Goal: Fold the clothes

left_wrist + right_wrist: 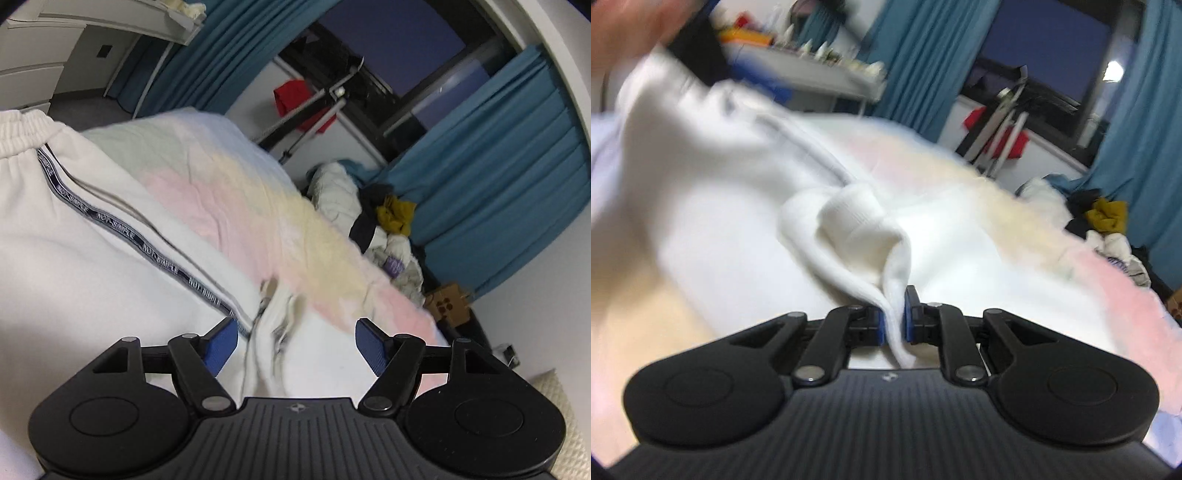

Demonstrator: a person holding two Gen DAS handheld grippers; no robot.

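The left tool (297, 341) is wide open, and its blue pads (371, 345) hold nothing. Right under it and out in front lie the white pants (92, 258). A dark stripe with letters (147, 247) runs down the side of the pants toward the tool. The pants lie on a bed with a soft pink and yellow blanket (236, 206).

The right tool (894, 317) is nearly shut and pinches a fold of the white pants (857, 229). The cloth bunches up just ahead of the tool. Far off to its right, a pile of clothes (1108, 221) sits by the blue curtains (1137, 155).
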